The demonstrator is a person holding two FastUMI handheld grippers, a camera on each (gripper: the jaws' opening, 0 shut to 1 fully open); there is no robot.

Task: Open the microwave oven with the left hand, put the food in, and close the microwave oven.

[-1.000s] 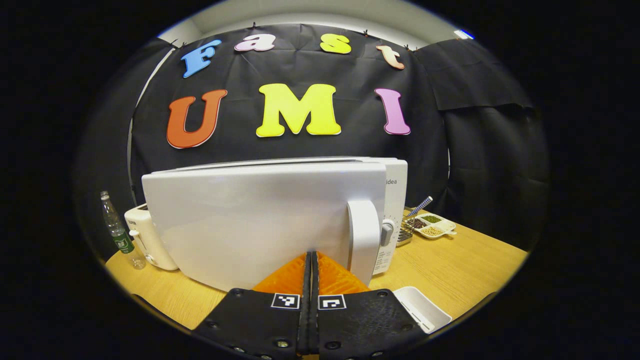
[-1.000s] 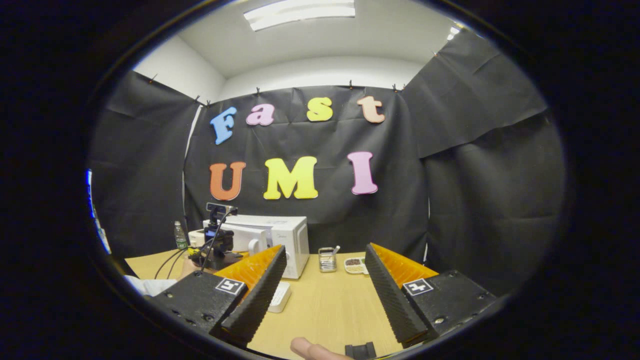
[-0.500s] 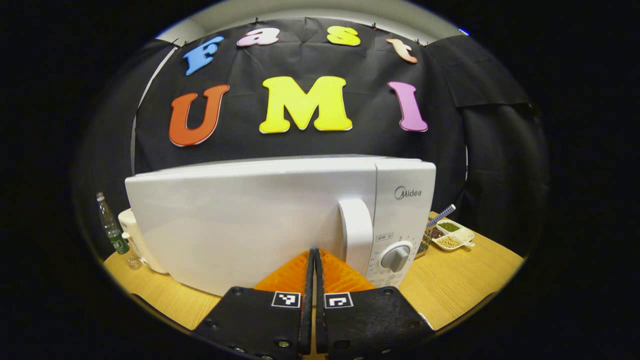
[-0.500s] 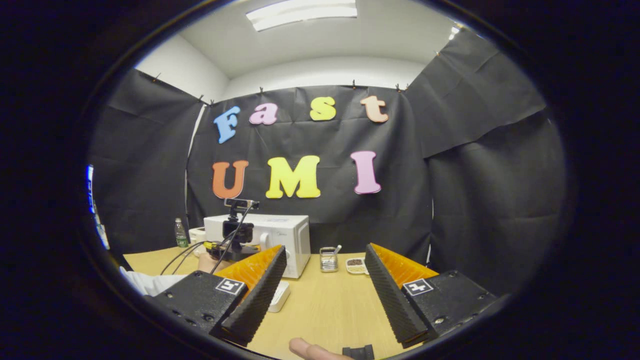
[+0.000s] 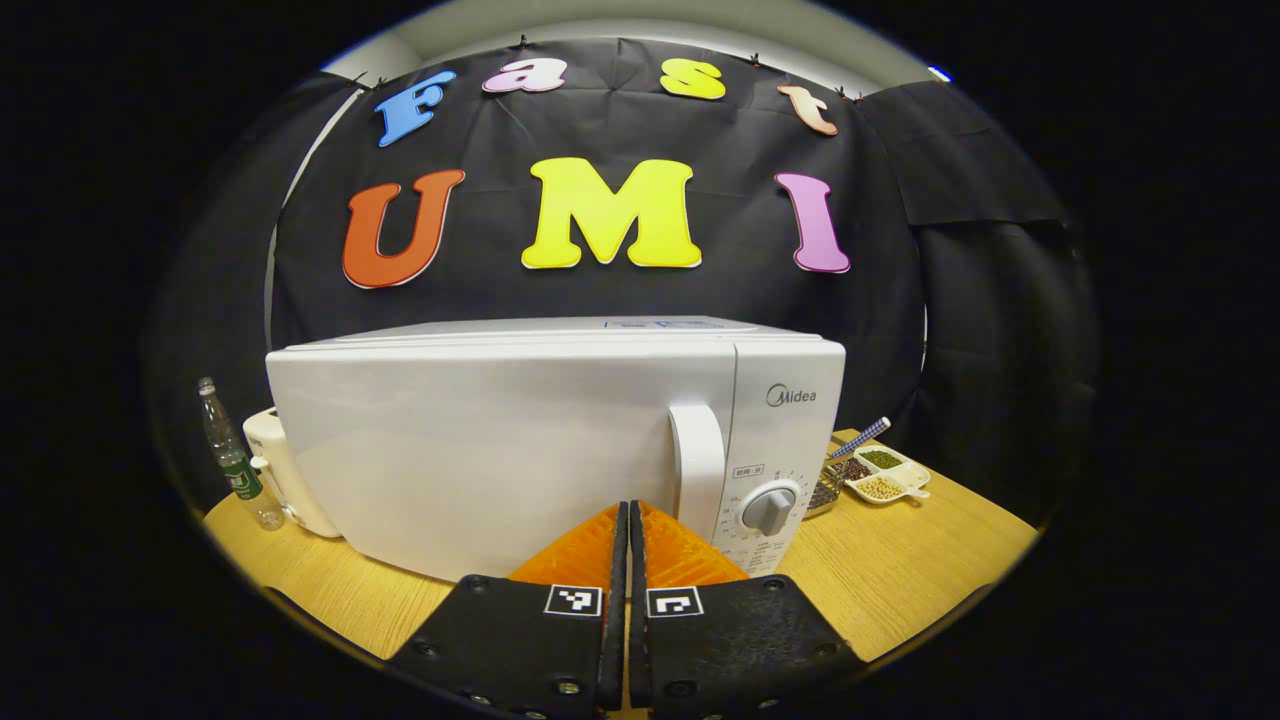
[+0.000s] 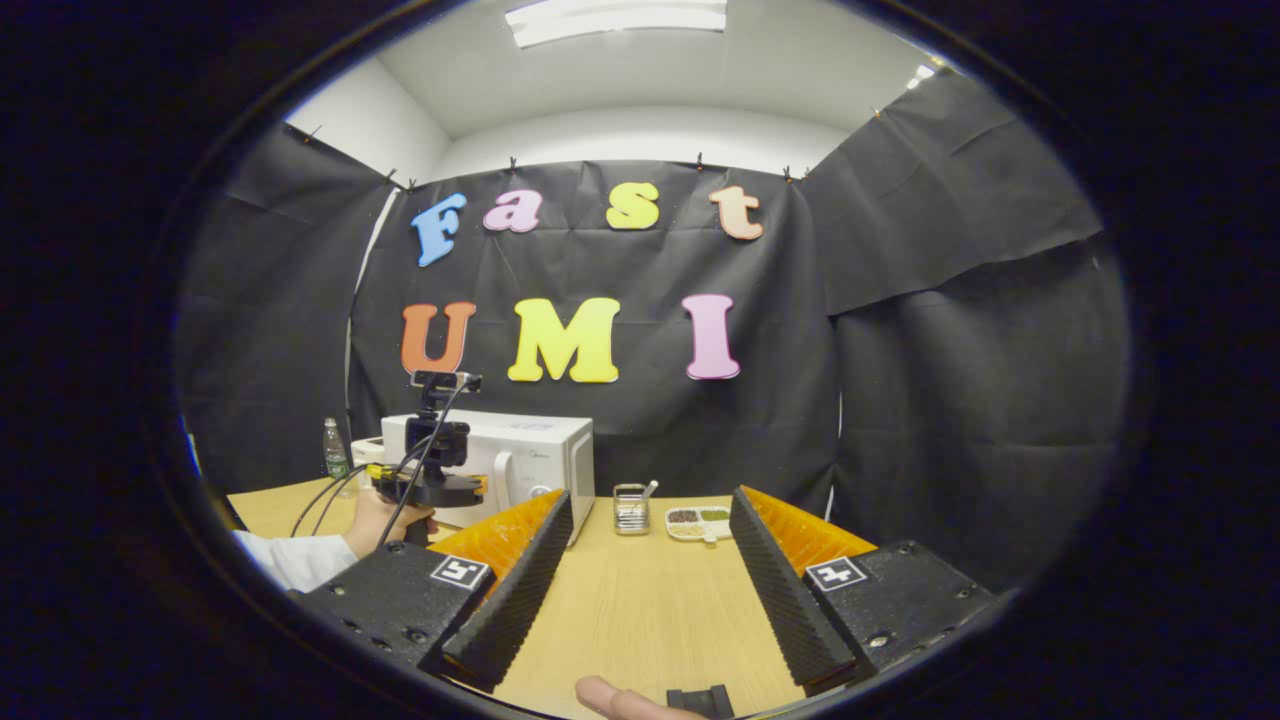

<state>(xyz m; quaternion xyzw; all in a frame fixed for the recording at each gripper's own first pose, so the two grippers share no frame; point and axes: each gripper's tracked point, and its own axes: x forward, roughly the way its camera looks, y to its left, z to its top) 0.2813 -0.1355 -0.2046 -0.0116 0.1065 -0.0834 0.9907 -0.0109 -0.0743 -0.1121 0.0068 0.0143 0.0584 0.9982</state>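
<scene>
Microwave: I see the white microwave (image 5: pixel 520 440) on the wooden table (image 5: pixel 900 560), door shut, straight ahead of my left tool.
Writing: "Midea" sits on its control panel above the dial (image 5: pixel 768 508); the smaller print I cannot read.
Left gripper (image 5: pixel 627 520): clenched, fingers pressed together on nothing, tips near the door beside the handle (image 5: pixel 697 470).
Right gripper (image 6: pixel 645 545): released, fingers wide apart over bare table.
Far side: a divided dish of beans (image 5: pixel 884 475).

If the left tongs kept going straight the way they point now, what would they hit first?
Probably the microwave door, just left of its handle. The left tongs are shut and aimed at that white front; the gap is hard to judge.
</scene>
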